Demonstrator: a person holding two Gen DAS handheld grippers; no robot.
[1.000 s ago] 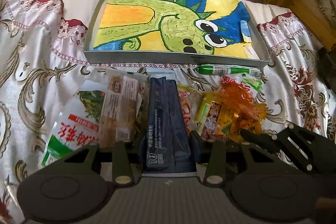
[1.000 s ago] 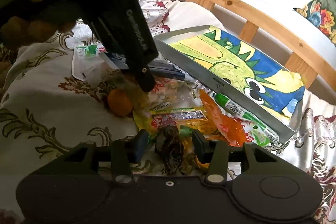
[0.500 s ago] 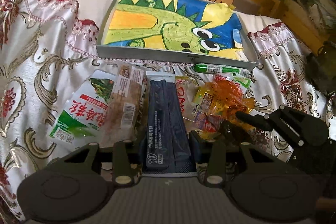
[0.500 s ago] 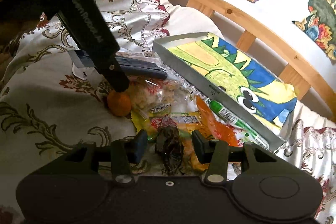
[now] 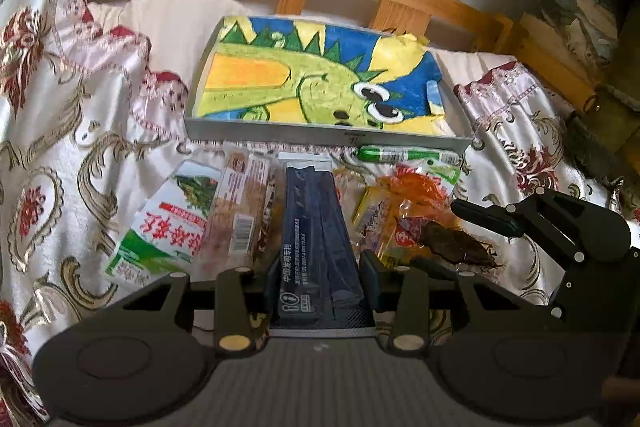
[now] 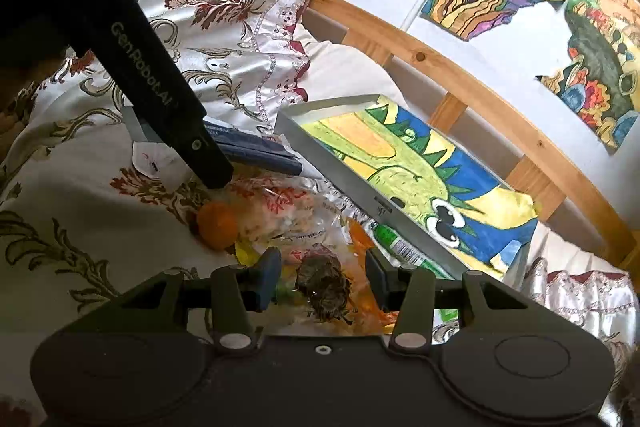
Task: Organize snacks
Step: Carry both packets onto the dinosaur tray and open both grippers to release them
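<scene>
Left gripper (image 5: pixel 320 269) clenched on long dark-blue foil packet (image 5: pixel 316 227) bearing white Chinese print, packet running forward toward grey tray lined with green dinosaur drawing (image 5: pixel 320 137). Right gripper (image 6: pixel 322 279) straddles dark dried-fruit packet in clear wrap (image 6: pixel 324 285); pad contact apparently absent, view poor. Left gripper's side reads "GenRobot.AI".

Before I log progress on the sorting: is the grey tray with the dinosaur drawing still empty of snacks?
Empty. The tray shows only the dinosaur drawing lining it; the snack packets all lie on the bedspread in front.
</scene>
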